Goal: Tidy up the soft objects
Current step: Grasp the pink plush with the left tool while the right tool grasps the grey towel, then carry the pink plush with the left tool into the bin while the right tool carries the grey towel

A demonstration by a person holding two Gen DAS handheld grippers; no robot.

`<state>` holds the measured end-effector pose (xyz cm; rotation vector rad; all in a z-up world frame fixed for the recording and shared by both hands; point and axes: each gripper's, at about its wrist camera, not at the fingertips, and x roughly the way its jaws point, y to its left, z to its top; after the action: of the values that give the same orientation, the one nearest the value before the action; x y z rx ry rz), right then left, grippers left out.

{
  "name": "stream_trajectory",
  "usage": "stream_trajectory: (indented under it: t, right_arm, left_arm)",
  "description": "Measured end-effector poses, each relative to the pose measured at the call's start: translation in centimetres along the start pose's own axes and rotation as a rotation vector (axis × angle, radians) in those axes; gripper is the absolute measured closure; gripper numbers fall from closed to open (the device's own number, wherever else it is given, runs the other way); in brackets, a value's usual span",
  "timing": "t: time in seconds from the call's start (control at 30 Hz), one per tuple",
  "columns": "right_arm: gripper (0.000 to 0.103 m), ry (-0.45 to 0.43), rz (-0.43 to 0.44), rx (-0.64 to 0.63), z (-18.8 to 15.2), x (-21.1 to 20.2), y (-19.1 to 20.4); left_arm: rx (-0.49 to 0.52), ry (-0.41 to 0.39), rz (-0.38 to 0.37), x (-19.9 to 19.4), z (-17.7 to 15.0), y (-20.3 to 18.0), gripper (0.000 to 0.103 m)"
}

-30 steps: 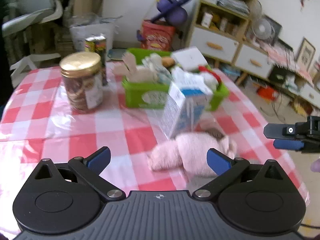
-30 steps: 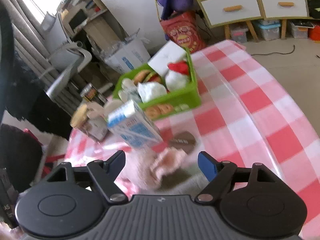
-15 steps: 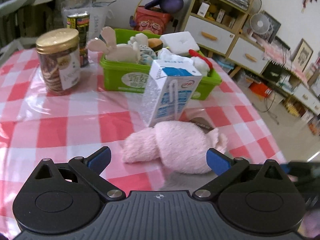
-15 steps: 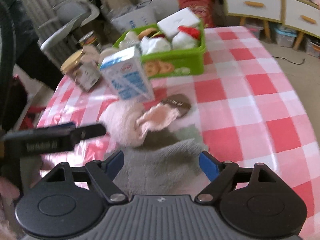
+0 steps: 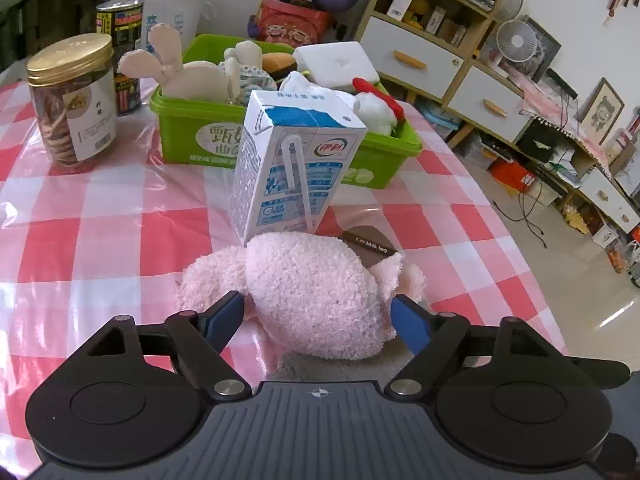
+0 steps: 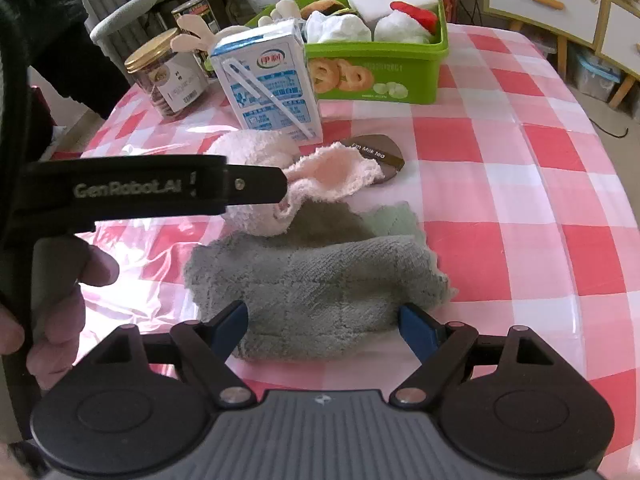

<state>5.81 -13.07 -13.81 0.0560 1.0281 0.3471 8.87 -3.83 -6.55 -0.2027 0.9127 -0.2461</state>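
Probably a lived-in home room: beyond the gripper, a checked tablecloth (image 5: 100,240), a cluttered shelf unit with drawers (image 5: 420,52), a fan (image 5: 516,42) and framed pictures (image 5: 602,106).

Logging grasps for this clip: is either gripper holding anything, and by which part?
Nothing is held. The left gripper straddles the pink plush, jaws open; the right gripper brackets the grey towel, also open.

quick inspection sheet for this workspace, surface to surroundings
surface: red-and-white checked tablecloth under clear plastic
job's things: pink plush toy lying partly on grey towel; green bin full of soft items
clutter: milk carton, cookie jar, tin can, brown sachet
grippers: left hand-held gripper open around the plush; right hand-held gripper open at the towel
cables: loose wires on the floor
surroundings: drawer cabinet, fan
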Motion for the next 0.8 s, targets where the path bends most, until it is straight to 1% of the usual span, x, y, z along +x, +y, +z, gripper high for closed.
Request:
stream_trajectory:
  t: [0.1, 0.23, 0.37, 0.43, 0.47, 0.5, 0.53, 0.6, 0.63, 0.7, 0.77, 0.8]
  right_arm:
    - [0.039, -0.003, -0.007, -0.005, 0.1, 0.2, 0.2]
    - [0.039, -0.007, -0.019, -0.025, 0.2, 0.4, 0.6]
    - [0.039, -0.017, -0.038, -0.049, 0.2, 0.6, 1.0]
    - [0.04, -0.024, -0.047, -0.058, 0.1, 0.7, 1.1]
    - [0.044, -0.029, -0.051, -0.061, 0.1, 0.7, 1.1]
    - [0.051, -0.034, -0.059, -0.068, 0.0, 0.7, 1.1]
    - [0.056, -0.04, -0.068, -0.077, 0.0, 0.6, 1.1]
    - [0.072, -0.047, -0.065, -0.084, 0.0, 0.4, 1.0]
    - [0.076, -0.048, -0.058, -0.072, 0.1, 0.3, 0.8]
    - [0.091, -0.048, -0.042, -0.044, 0.2, 0.1, 0.4]
    - [0.1, -0.047, -0.031, -0.024, 0.4, 0.0, 0.0]
    - [0.102, -0.047, -0.027, -0.018, 0.4, -0.1, -0.2]
  left_arm:
    - [-0.015, 0.001, 0.01, 0.4, 0.1, 0.1, 0.029]
    - [-0.043, 0.003, 0.001, 0.6, 0.2, 0.4, 0.033]
    - [-0.043, 0.0, -0.013, 0.2, 0.2, 0.4, 0.044]
    - [-0.049, 0.001, -0.017, 0.0, 0.3, 0.6, 0.046]
    - [-0.055, 0.004, -0.02, -0.1, 0.3, 0.7, 0.046]
    - [-0.059, 0.006, -0.019, -0.1, 0.4, 0.8, 0.047]
    - [-0.064, 0.007, -0.019, -0.2, 0.4, 0.9, 0.047]
    - [-0.067, 0.007, -0.02, -0.6, 0.5, 1.2, 0.048]
    - [-0.066, 0.005, -0.021, -0.8, 0.5, 1.4, 0.048]
    - [-0.068, -0.002, -0.021, -1.4, 0.6, 1.9, 0.048]
    - [-0.076, -0.005, -0.018, -2.0, 0.6, 2.5, 0.048]
    - [-0.079, -0.006, -0.02, -2.4, 0.6, 2.9, 0.048]
